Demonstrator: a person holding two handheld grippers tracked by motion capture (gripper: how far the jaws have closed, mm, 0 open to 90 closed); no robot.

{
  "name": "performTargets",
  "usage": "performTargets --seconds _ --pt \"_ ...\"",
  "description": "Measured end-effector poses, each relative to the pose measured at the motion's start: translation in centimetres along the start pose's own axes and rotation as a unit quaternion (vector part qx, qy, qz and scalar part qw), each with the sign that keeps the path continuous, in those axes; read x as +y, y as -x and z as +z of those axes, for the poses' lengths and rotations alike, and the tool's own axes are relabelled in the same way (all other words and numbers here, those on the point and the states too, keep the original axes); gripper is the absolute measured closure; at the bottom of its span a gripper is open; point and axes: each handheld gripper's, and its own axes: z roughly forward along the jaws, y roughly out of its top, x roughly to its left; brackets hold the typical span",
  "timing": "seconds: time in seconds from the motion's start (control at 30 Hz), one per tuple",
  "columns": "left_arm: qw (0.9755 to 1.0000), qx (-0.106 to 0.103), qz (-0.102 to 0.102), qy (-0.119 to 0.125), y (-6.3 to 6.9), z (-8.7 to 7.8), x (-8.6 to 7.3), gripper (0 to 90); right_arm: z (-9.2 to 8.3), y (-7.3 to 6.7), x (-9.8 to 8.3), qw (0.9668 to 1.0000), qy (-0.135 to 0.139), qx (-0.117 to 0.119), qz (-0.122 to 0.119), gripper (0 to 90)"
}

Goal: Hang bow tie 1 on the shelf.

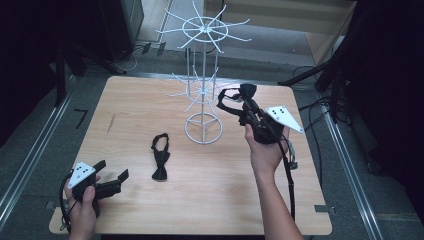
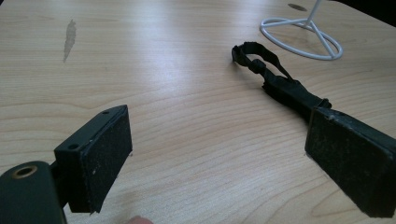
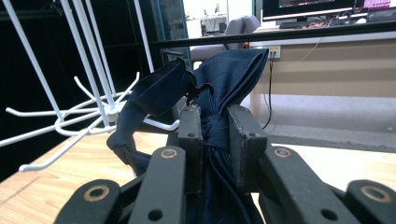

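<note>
Right now, right gripper (image 1: pixel 243 106) clamped on dark bow tie (image 3: pixel 219 79) at its knot, right of frame centre beside white wire rack (image 1: pixel 203 75). Soft, light, floppy; best pinched at knot, strap loop left free. Left gripper (image 1: pixel 114 172) released, lower left.

a pale wooden table (image 1: pixel 150 100) with rounded corners stands on a grey floor (image 1: pixel 40 135), a dark smear (image 2: pixel 70 37) marking its surface toward the far left. metal rails (image 1: pixel 30 155) run along the floor on either side. black cables (image 1: pixel 320 110) trail over the floor to the right of the table, beside dark stands (image 1: pixel 340 75). beyond the table, a wooden desk (image 3: pixel 327 60) carries monitors (image 3: pixel 308 7), with a grey office chair (image 3: pixel 238 28) near it and a wall socket (image 3: pixel 274 51) feeding a hanging cord.
</note>
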Motion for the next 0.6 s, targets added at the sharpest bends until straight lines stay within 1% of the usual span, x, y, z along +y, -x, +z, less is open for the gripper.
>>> performTargets --seconds 0.17,0.4,0.6 --pt "1.0 0.0 0.0 0.0 0.0 0.0 0.0 8.1 0.5 0.3 -0.1 0.9999 -0.005 -0.001 0.012 77.3" --pt "1.0 0.0 0.0 0.0 0.0 0.0 0.0 8.1 1.6 0.5 -0.8 0.9995 -0.024 0.001 0.023 77.2" --pt "1.0 0.0 0.0 0.0 0.0 0.0 0.0 8.1 2.4 0.7 -1.4 0.9985 -0.038 0.007 0.04 77.2"
